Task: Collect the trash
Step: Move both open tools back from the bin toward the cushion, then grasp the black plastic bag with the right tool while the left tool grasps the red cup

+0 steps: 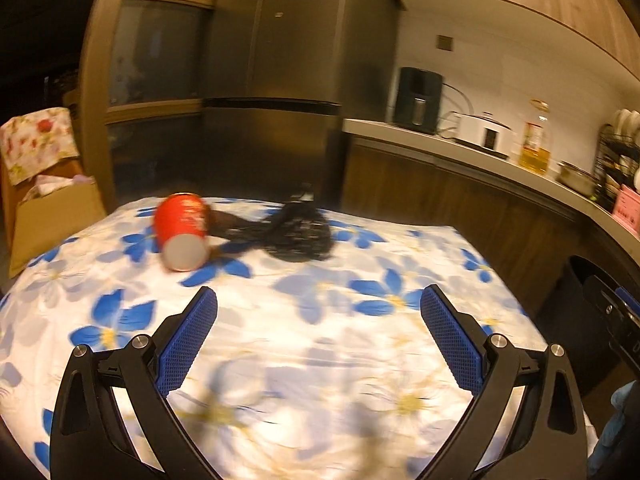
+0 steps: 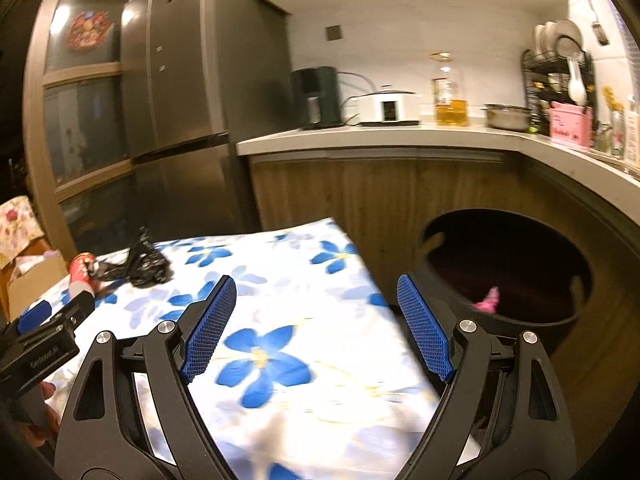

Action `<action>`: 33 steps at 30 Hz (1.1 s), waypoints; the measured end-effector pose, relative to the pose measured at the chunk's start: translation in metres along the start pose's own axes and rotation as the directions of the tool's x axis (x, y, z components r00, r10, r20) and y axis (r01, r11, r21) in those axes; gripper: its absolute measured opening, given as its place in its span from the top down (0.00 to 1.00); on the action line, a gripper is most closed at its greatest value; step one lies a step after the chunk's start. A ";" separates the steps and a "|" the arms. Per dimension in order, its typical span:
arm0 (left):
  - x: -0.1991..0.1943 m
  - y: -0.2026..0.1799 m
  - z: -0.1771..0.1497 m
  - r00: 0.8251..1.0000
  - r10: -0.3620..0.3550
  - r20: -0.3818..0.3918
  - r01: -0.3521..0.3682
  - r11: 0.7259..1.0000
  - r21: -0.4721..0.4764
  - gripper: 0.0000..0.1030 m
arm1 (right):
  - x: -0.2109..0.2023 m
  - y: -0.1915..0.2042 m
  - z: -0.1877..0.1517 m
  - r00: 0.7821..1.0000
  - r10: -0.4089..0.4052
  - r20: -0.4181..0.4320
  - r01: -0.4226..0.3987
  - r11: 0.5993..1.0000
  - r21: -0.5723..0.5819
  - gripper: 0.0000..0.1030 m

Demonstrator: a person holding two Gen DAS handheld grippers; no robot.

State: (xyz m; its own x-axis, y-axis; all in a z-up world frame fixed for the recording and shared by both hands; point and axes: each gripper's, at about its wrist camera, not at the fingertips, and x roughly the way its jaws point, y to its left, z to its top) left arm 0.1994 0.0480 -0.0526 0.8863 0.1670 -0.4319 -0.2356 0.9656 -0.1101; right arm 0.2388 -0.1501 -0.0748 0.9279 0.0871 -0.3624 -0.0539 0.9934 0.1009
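On the floral cloth (image 1: 360, 360), a red can (image 1: 182, 232) touches crumpled black plastic (image 1: 300, 236); both grippers' jaws spread.

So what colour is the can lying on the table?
Red, with a pale silver end, the can shows best in the left wrist view.

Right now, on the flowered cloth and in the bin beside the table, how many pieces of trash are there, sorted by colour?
Red: 1, the red can lying on its side on the flowered cloth.
Black: 1, the crumpled black plastic bag next to the can.
Pink: 1, the small pink scrap inside the dark bin.
Total: 3
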 end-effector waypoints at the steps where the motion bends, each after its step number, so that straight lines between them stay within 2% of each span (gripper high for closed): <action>1: 0.001 0.005 0.001 1.000 0.010 0.002 -0.010 1.000 -0.003 0.06 | 0.003 0.006 0.000 1.000 0.011 -0.003 -0.011 1.000 -0.006 0.21; 7: 0.015 0.046 0.015 0.993 0.116 0.029 -0.114 0.993 -0.038 0.06 | 0.017 0.047 -0.003 0.997 0.077 -0.018 -0.078 0.996 -0.040 0.21; 14: 0.033 0.082 0.030 0.981 0.193 0.026 -0.190 0.978 -0.086 0.06 | 0.035 0.078 -0.002 0.991 0.126 -0.035 -0.128 0.990 -0.064 0.21; 19: 0.031 0.100 0.031 0.977 0.211 0.027 -0.206 0.970 -0.130 0.06 | 0.062 0.105 0.005 0.984 0.166 -0.059 -0.170 0.983 -0.076 0.21; 26: 0.029 0.109 0.030 0.977 0.212 0.021 -0.206 0.966 -0.158 0.06 | 0.120 0.159 0.010 0.960 0.250 -0.129 -0.265 0.957 -0.118 0.21; 33: 0.030 0.114 0.031 0.978 0.207 0.027 -0.201 0.967 -0.156 0.06 | 0.187 0.198 0.014 0.939 0.262 -0.224 -0.297 0.945 -0.138 0.21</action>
State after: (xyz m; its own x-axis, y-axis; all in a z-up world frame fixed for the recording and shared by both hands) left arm 0.2117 0.1699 -0.0503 0.8286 0.3689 -0.4211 -0.4680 0.8692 -0.1594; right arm 0.4064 0.0618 -0.1094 0.7742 0.3587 -0.5215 -0.3770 0.9231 0.0752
